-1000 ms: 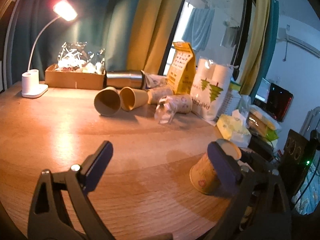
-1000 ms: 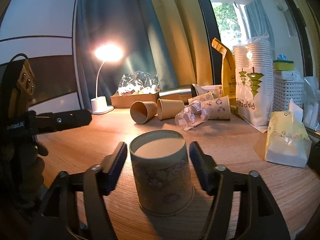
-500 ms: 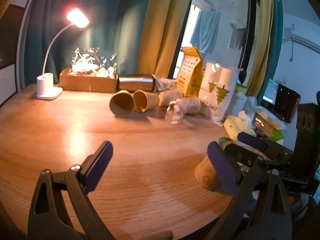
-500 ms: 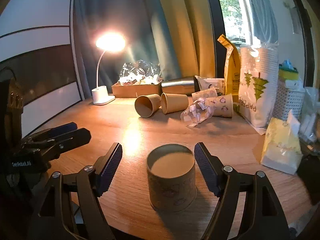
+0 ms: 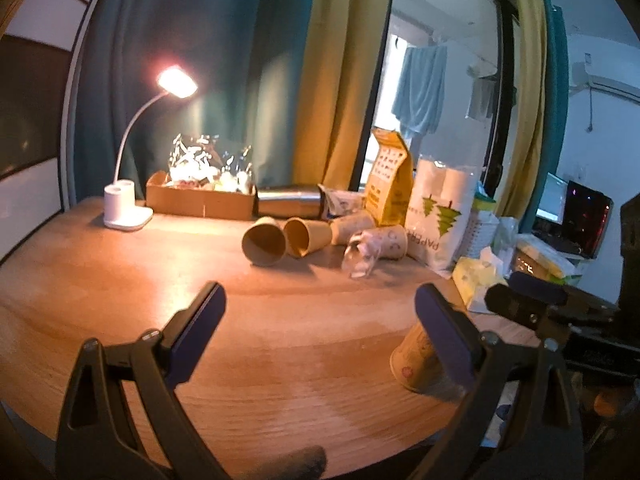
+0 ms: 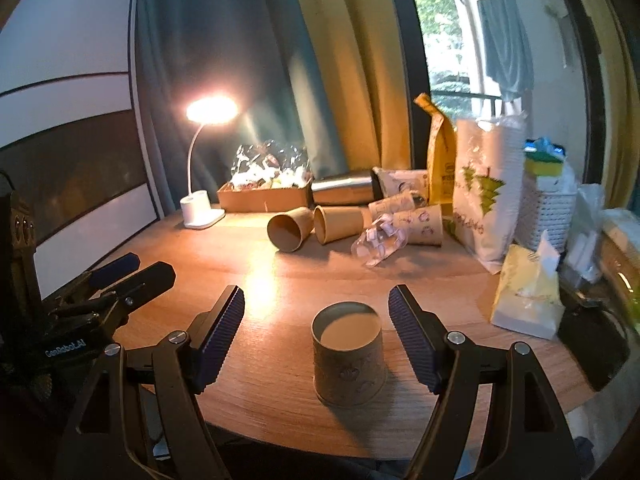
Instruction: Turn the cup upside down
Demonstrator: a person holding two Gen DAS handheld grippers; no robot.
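Note:
A printed paper cup (image 6: 349, 355) stands upside down, base up, near the front edge of the round wooden table (image 6: 280, 280). My right gripper (image 6: 316, 330) is open and empty, its jaws apart on either side of the cup, drawn back and not touching it. The cup also shows in the left wrist view (image 5: 416, 360), partly behind my left gripper's right finger. My left gripper (image 5: 320, 320) is open and empty above the table's front. The left gripper shows at the left in the right wrist view (image 6: 120, 280).
Several paper cups (image 6: 292, 228) and a crumpled clear plastic cup (image 6: 378, 242) lie on their sides at the back. A lit desk lamp (image 6: 200, 208), cardboard box (image 6: 264, 196), steel flask (image 6: 346, 192), paper bags (image 6: 484, 196), basket (image 6: 548, 216) and tissue pack (image 6: 528, 296) surround them.
My right gripper has let go of the upside-down cup, pulled back and risen. My left gripper has also drawn back and up. The cup stays in place.

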